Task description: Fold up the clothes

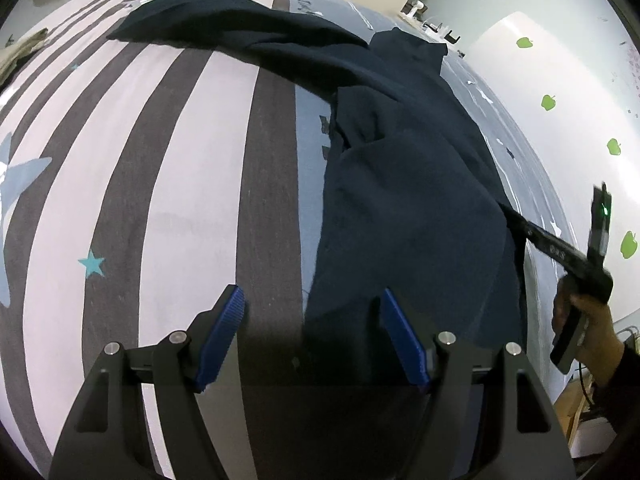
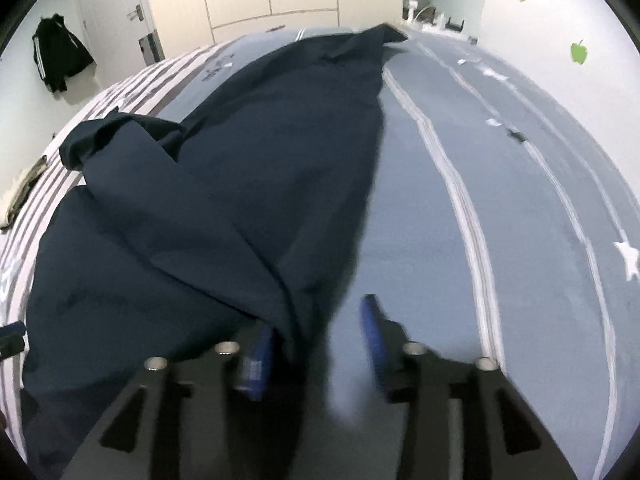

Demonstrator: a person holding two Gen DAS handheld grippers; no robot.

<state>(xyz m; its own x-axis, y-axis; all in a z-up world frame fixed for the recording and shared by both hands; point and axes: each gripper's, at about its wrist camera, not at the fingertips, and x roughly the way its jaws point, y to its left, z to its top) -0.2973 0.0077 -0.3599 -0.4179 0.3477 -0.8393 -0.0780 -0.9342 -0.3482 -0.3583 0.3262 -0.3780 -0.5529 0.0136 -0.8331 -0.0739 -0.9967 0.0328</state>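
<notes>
- Dark navy fabric garment [image 1: 400,184] lay crumpled on the striped grey-white bedspread [image 1: 168,184].
- Your left gripper [image 1: 312,320] hovered spread wide at its near hem, gripping nothing.
- Your right gripper [image 2: 316,344] had pads apart, a garment fold draped between them.

From the left wrist view, the striped bedspread [image 1: 168,168] lies bare from nine to twelve o'clock, giving open passage up to the dark garment [image 1: 400,184], which blocks the way from twelve to three o'clock. The left gripper [image 1: 312,316] stands wide apart over the garment's near edge. At three o'clock the right gripper [image 1: 516,220] and the hand [image 1: 588,320] holding it close that side. From the right wrist view, the blue sheet [image 2: 520,208] runs free from twelve to three o'clock; garment folds fill nine to twelve. A beige cloth [image 1: 24,50] sits at the bed's ten o'clock edge.
</notes>
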